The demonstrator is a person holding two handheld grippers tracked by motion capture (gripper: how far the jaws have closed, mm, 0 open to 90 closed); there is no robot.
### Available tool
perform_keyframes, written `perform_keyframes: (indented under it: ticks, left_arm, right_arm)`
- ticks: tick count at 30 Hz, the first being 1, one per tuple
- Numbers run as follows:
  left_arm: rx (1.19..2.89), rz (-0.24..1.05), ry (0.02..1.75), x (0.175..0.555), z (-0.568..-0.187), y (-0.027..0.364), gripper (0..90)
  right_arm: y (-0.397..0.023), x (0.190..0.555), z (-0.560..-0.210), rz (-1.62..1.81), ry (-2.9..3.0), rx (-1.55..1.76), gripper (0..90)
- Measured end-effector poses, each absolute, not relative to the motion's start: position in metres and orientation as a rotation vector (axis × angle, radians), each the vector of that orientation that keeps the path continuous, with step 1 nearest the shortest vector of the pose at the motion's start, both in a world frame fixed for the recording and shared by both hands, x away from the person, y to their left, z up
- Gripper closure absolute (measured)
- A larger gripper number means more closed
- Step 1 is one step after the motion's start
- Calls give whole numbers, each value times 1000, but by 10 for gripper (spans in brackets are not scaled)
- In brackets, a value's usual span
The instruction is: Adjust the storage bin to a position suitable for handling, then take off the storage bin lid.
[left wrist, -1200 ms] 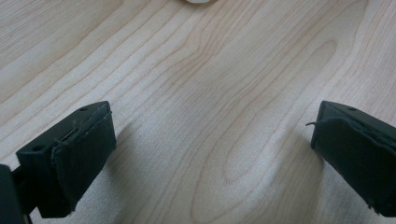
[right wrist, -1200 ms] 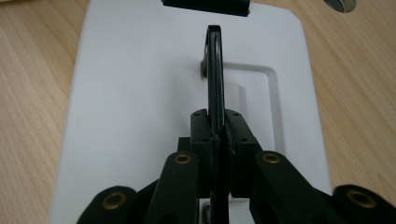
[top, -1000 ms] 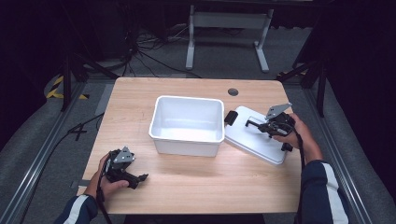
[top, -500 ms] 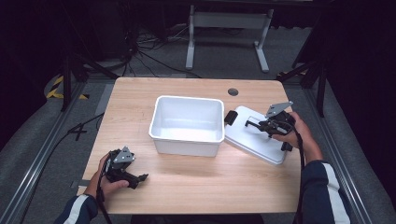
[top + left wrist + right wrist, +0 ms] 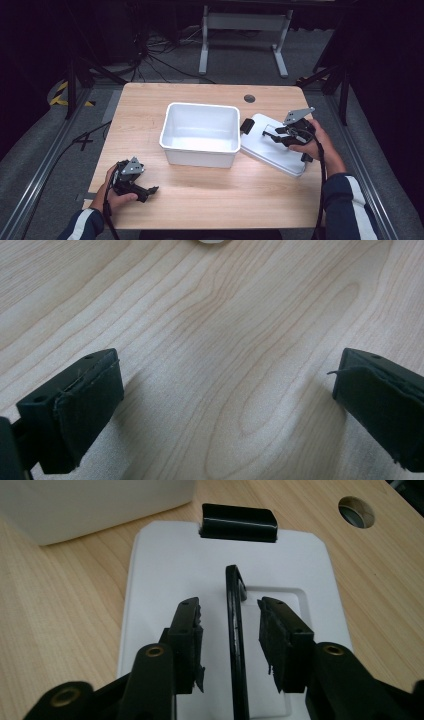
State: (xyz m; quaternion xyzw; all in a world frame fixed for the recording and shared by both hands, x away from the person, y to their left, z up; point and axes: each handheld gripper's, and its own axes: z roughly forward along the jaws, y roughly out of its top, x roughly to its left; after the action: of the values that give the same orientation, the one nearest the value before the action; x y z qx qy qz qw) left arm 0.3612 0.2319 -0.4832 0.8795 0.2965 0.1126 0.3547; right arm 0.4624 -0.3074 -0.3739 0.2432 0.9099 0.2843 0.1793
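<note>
1. A wooden worktop (image 5: pixel 210 195) takes up the middle of the high view, with a person's forearms in dark sleeves with white stripes coming in from the bottom edge.
2. A white lid (image 5: pixel 272 145) lies flat on the worktop right of centre in the high view, just beside the right wall of an open white bin (image 5: pixel 201 132) that stands at the centre.
3. A black clip (image 5: pixel 238 522) sits on the lid's edge nearest the bin, at the top centre of the right gripper view.
4. A thin black handle (image 5: pixel 236 630) stands upright on edge from the lid's recessed middle, running down the centre of the right gripper view.
5. The right gripper (image 5: pixel 230 635), seen at the right of the high view over the lid, has its jaws on either side of the handle; they have just been opening, and a gap shows between each pad and the handle, so nothing is gripped.
6. The left gripper (image 5: pixel 227 405) rests at the lower left of the high view, well apart from the bin, with its jaws spread wide over bare wood and nothing between them.
7. A round cable hole (image 5: pixel 249 98) sits in the worktop near its far edge, above the lid in the high view.
</note>
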Motion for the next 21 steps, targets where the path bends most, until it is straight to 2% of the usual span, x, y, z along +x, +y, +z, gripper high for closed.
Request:
perform_keyframes:
  ticks: [8, 21]
  left_arm:
    - [2274, 289, 764, 361, -483, 232, 3]
    - [2274, 291, 763, 361, -483, 232, 3]
  right_arm:
    - [-306, 449, -367, 800, 2539, 733, 500]
    - [-314, 427, -363, 798, 2502, 741, 488]
